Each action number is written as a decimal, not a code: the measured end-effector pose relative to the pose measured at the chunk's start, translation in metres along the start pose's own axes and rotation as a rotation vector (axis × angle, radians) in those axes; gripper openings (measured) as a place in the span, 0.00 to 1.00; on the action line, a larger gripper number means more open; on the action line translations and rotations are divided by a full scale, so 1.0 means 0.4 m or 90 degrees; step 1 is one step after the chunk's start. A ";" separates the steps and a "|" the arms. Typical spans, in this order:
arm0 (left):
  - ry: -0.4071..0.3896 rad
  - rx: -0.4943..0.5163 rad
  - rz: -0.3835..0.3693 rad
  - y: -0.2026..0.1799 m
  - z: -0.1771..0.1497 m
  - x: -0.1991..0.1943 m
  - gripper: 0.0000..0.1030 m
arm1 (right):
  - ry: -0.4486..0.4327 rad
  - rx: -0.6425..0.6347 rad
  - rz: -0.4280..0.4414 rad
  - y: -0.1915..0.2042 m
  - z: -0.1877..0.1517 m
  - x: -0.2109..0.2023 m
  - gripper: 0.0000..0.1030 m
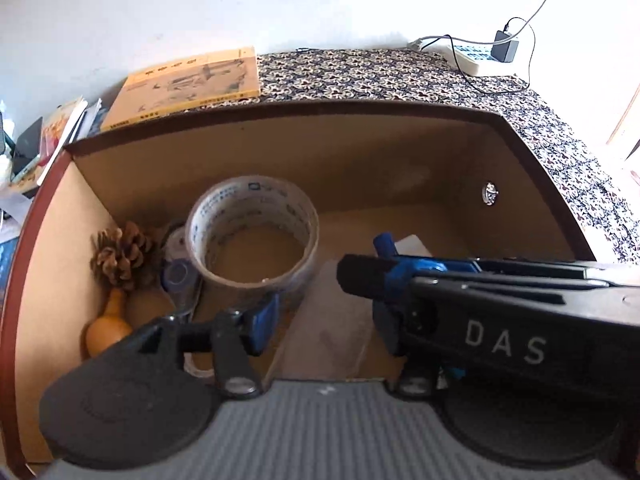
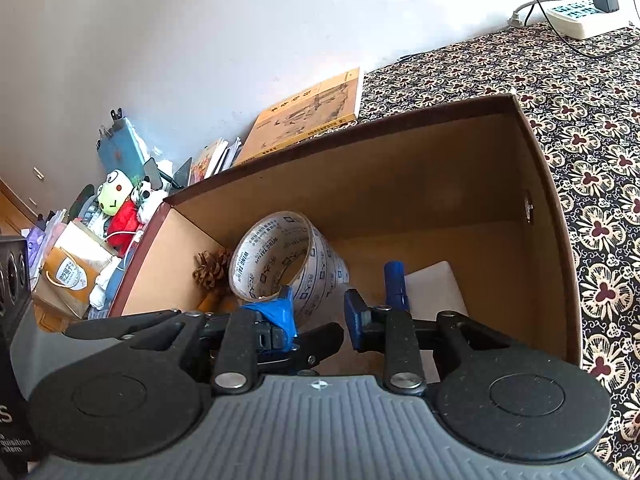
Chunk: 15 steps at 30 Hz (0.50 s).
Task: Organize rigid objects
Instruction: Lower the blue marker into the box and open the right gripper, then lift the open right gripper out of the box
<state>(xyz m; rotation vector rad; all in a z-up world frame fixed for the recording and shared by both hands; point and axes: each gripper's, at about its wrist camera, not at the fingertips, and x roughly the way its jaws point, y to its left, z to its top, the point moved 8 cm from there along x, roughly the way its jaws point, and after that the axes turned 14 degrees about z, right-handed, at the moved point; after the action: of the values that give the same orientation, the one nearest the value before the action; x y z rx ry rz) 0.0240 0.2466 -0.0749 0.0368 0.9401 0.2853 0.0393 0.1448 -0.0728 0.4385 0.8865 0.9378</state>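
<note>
Both grippers reach down into the cardboard box [image 2: 460, 184]; the left gripper [image 1: 326, 312] has its jaws apart around the tape roll [image 1: 254, 236], while the right gripper [image 2: 320, 316] has its jaws apart and empty just beside the roll. The box stands on a patterned cloth [image 2: 580, 128] by a white wall [image 2: 240, 40]; a pine cone [image 1: 120, 256] lies in the box's left corner; a yellow book [image 1: 188, 84] rests behind it.

Yellow book [image 1: 188, 84] at 11 o'clock, flat on patterned cloth [image 1: 400, 76]. Power strip [image 1: 472, 54] at 1 o'clock by white wall [image 1: 240, 4], black adapter [image 1: 506, 46] plugged in. Right view: plush toys [image 2: 120, 208] and paper bag [image 2: 76, 268] at 9 o'clock, among clutter.
</note>
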 end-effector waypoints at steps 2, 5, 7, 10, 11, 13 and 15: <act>0.001 0.001 0.004 0.002 -0.001 0.000 0.55 | 0.001 0.000 -0.003 0.000 0.000 0.001 0.11; 0.005 0.003 0.010 0.003 0.000 0.002 0.56 | 0.003 -0.001 -0.007 -0.001 0.000 0.001 0.11; 0.007 0.006 0.012 0.003 0.000 0.004 0.57 | 0.003 0.000 -0.009 -0.002 0.000 0.001 0.11; 0.009 0.012 0.021 0.000 0.001 0.005 0.57 | 0.005 -0.002 -0.013 -0.002 -0.001 0.002 0.12; 0.009 0.014 0.024 0.000 0.000 0.005 0.57 | 0.006 -0.003 -0.013 -0.002 -0.001 0.002 0.12; 0.009 0.013 0.030 0.002 0.000 0.005 0.57 | 0.011 -0.003 -0.013 -0.002 -0.001 0.004 0.13; 0.009 0.010 0.034 0.004 0.001 0.004 0.57 | 0.016 0.000 -0.011 -0.004 -0.002 0.006 0.13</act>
<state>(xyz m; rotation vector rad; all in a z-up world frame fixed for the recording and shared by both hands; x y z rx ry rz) 0.0249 0.2484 -0.0760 0.0755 0.9566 0.3281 0.0402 0.1461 -0.0753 0.4193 0.9126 0.9292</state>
